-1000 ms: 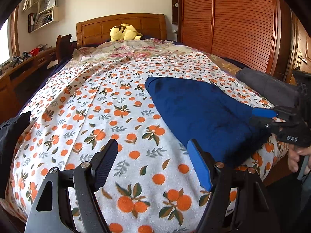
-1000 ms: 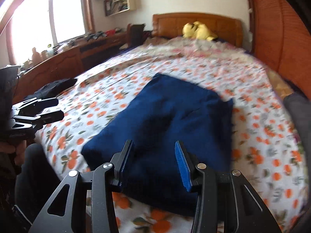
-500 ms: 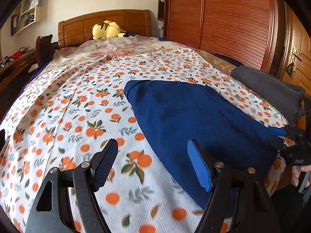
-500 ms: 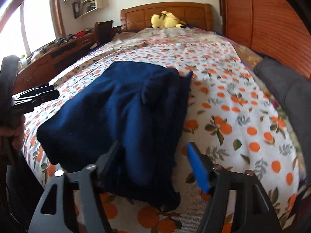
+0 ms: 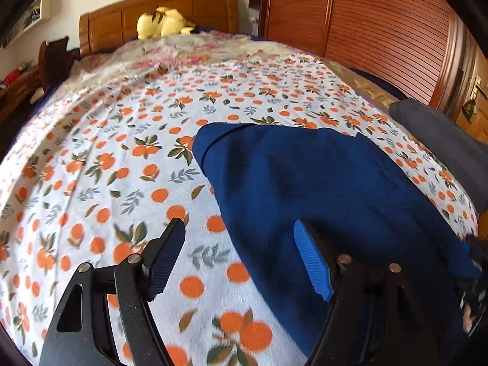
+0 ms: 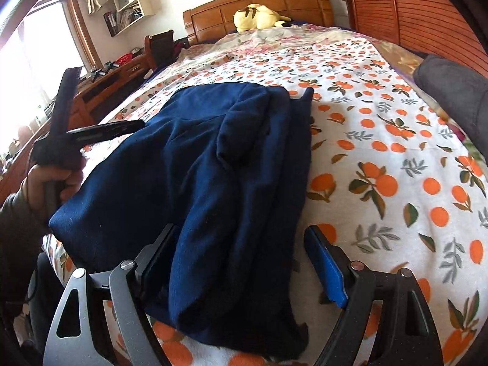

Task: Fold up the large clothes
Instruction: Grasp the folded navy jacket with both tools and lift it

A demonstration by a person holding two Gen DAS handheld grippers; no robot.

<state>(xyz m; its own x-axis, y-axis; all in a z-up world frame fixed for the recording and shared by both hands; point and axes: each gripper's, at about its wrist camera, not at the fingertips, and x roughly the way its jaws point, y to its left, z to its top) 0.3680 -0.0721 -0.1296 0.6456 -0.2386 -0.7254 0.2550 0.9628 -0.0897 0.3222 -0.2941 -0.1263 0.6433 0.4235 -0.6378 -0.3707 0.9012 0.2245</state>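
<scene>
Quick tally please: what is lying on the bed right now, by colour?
Navy blue fleece garment: 1
Dark grey folded cloth item: 1
Yellow plush toy: 1
Total: 3, all on the orange-print bedspread.

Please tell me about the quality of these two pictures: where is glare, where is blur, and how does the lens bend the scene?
Right wrist view: the window is blown out white, and the left gripper beside it is motion-blurred. Left wrist view: even light, no glare; the bedspread smears slightly near the lower edge. Both views: fisheye bulges the bed, and dark vignetting fills the corners.
</scene>
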